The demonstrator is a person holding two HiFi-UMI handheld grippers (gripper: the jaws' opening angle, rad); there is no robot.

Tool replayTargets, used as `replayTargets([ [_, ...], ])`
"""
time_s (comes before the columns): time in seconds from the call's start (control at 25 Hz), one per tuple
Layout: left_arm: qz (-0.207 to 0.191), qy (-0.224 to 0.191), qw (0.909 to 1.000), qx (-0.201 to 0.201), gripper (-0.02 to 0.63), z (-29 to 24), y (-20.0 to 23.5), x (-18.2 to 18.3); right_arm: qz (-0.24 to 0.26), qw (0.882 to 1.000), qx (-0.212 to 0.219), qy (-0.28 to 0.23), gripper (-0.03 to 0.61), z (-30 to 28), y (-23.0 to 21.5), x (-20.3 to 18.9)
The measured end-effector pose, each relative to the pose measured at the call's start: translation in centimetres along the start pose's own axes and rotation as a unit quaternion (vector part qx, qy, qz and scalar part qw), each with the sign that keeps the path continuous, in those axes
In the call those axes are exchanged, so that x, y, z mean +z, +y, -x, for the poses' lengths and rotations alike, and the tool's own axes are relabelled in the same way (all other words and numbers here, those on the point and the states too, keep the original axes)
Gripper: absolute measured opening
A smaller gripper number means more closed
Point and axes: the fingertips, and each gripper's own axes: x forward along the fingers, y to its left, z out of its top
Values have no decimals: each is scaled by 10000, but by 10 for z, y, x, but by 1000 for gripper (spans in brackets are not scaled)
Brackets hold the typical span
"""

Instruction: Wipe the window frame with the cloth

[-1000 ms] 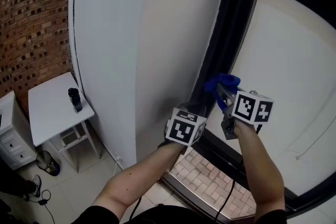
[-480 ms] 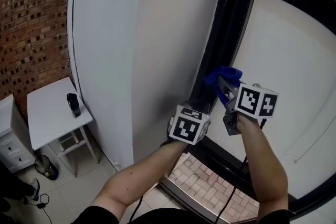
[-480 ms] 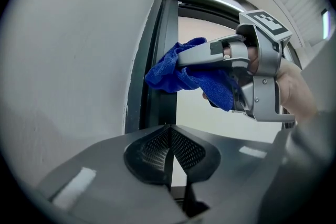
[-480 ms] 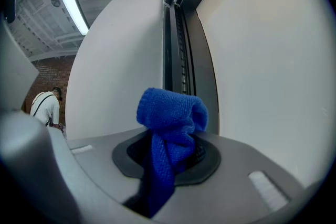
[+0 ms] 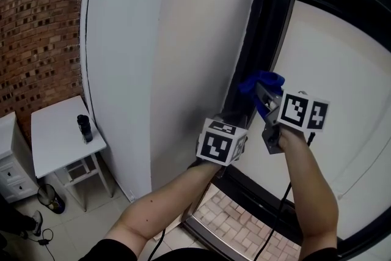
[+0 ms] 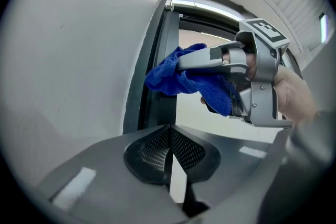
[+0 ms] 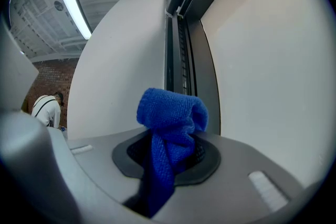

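Observation:
A blue cloth (image 5: 261, 83) (image 7: 171, 123) (image 6: 181, 77) is bunched in my right gripper (image 5: 264, 96) (image 7: 170, 152), which is shut on it. The cloth's tip lies against the dark window frame (image 5: 259, 40) (image 7: 181, 55) (image 6: 157, 81) that runs up beside the pale pane. My left gripper (image 5: 227, 125) (image 6: 169, 157) is shut with nothing between its jaws. It hangs just left of and below the right one, close to the frame's lower part.
A white wall (image 5: 159, 52) stands left of the frame. A small white table (image 5: 61, 137) with a dark bottle (image 5: 83, 128) sits low at the left, before a brick wall (image 5: 36, 27). A brick-patterned floor (image 5: 244, 226) shows below. A person (image 7: 46, 107) stands far off.
My right gripper has slid the cloth upward along the frame. The left gripper has risen a little alongside it.

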Motion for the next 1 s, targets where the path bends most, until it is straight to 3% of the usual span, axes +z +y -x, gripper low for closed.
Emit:
replayTargets([
  [0.64,-583,-412,9974,-29,-11,-11,-16,75,226,9992,154,-299,87,0,2,71],
  [0.88,-582,-554,9967,-103,-11,-14,-20,98,339,9984,130,-438,87,1,3,101],
  [1.0,-399,-575,9973,-208,-11,-17,-18,100,430,9977,156,-496,87,-2,2,115],
])
